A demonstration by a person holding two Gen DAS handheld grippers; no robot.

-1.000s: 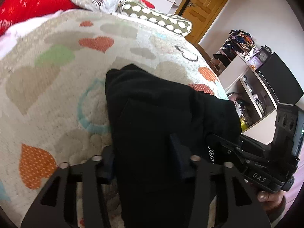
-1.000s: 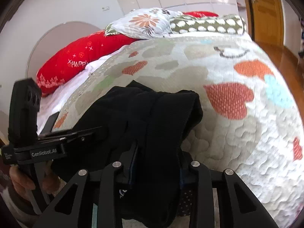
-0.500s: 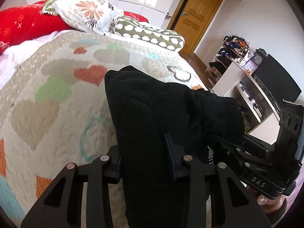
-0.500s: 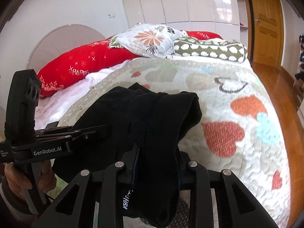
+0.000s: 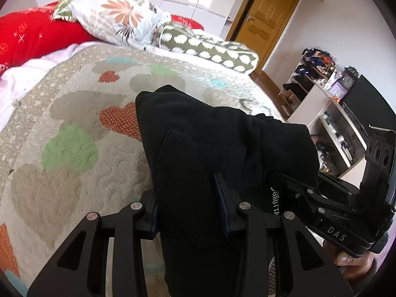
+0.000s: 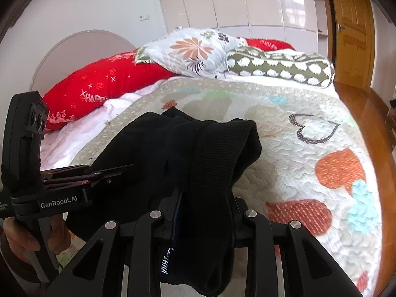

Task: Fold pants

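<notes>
Your left gripper (image 5: 189, 205) is closed on a fold of the black pants (image 5: 222, 143), with the cloth pressed between both fingers, and your right gripper (image 6: 205, 210) is closed on the ribbed waistband part in the same way. The pants hang between the two grippers above the heart-pattern quilt (image 6: 309, 163) of the bed. At the head of the bed lie a red pillow (image 6: 104, 89), a floral pillow (image 6: 193, 49) and a green dotted bolster (image 6: 279, 65).
</notes>
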